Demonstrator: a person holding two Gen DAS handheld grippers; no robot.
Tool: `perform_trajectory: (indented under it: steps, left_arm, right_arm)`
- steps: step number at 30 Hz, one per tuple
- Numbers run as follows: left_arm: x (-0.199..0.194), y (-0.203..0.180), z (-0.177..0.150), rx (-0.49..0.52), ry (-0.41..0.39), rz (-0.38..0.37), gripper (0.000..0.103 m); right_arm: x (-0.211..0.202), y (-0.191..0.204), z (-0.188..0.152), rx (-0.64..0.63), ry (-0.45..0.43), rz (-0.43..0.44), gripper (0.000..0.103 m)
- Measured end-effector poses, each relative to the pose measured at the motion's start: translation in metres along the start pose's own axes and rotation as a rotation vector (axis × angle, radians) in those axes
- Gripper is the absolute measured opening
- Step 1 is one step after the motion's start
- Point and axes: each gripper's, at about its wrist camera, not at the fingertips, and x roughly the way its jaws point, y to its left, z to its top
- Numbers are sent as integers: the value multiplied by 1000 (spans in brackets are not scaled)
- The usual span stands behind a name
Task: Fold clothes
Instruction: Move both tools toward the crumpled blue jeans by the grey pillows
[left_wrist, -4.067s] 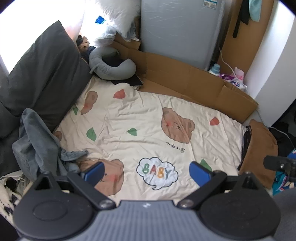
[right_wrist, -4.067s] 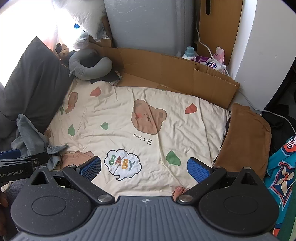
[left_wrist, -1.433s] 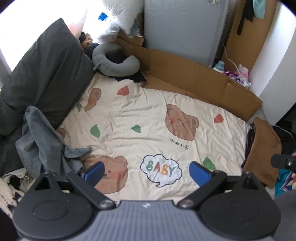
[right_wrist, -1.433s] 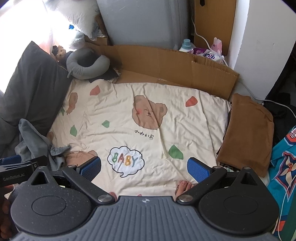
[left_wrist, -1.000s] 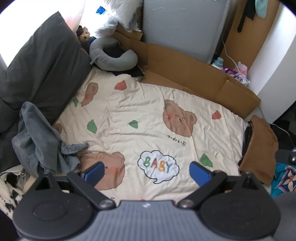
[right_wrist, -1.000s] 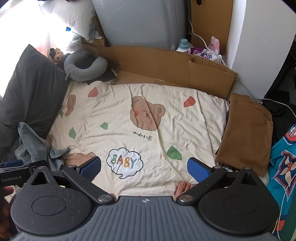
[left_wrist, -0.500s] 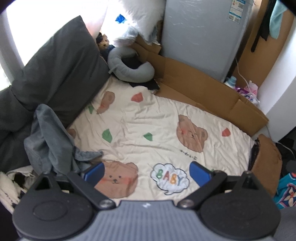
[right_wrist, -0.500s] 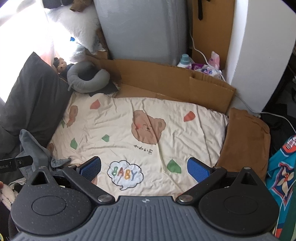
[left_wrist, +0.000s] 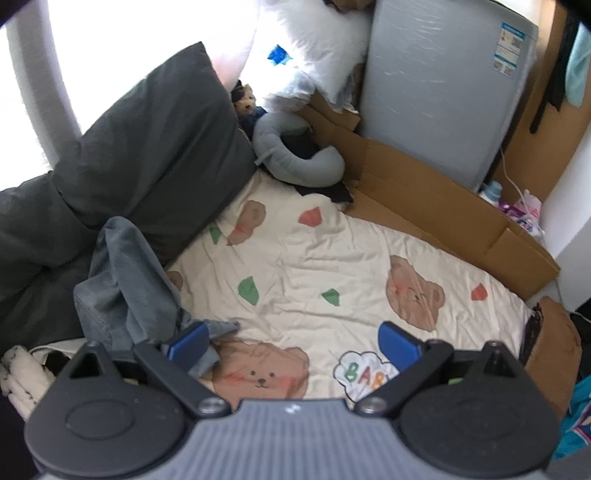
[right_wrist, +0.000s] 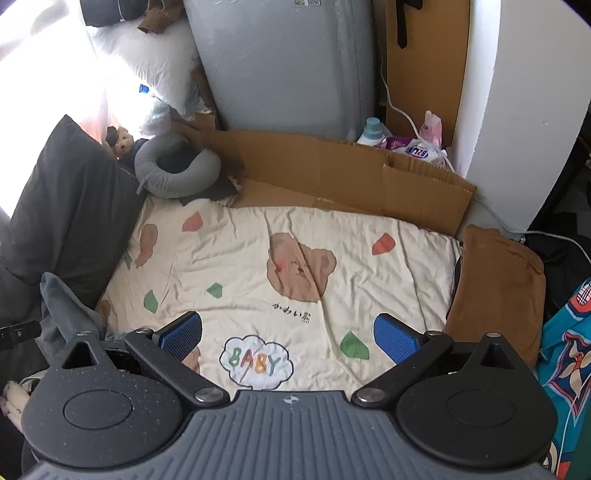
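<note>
A crumpled grey-blue garment (left_wrist: 125, 284) lies at the left edge of the bed, against the dark pillows; it also shows in the right wrist view (right_wrist: 62, 310). My left gripper (left_wrist: 293, 341) is open and empty, held above the bed's near edge, its left finger just over the garment's tip. My right gripper (right_wrist: 288, 334) is open and empty above the cream bear-print sheet (right_wrist: 258, 266). A folded brown garment (right_wrist: 498, 284) lies at the right edge of the bed.
Dark grey pillows (left_wrist: 147, 155) stand on the left. A grey neck pillow (left_wrist: 295, 166) and a small teddy (right_wrist: 122, 138) sit at the back left. Cardboard (right_wrist: 351, 173) lines the back, with a grey appliance (right_wrist: 291, 62) behind. A teal patterned cloth (right_wrist: 569, 350) is at the right.
Both grippers have risen and tilted up, so more of the back wall and window shows. The left gripper has shifted left toward the grey-blue garment. Both stay open.
</note>
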Motion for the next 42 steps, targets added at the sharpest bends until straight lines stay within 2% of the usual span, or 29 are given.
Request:
perform_trajectory:
  steps: [2,4,14,22,29,36,42]
  left_arm:
    - [3,7,0,-14,-9,8,99]
    - [7,15,0,-27,-7,15,99]
    - [32,47,-2,-68,5,37,99]
    - [47,58,4,-54,-10,50,99]
    - [65,73,2,-86,-4,37,99]
    - [85,99,-5,-141,-6,58,99]
    - [102,134,-14,-229,-6,98,98]
  right_arm:
    - [1,5,2,-24,-15,-8,102]
    - [3,8,3,-27,-32,18,102]
    - [27,21,10,-69,-33,47,102]
    - [46,31,16,-106,-34,90,102]
    - [65,38,26,-133,-30,126,102]
    - [92,48,37,-183,-11,147,102]
    - [115,68,44,-264,-5,179,102]
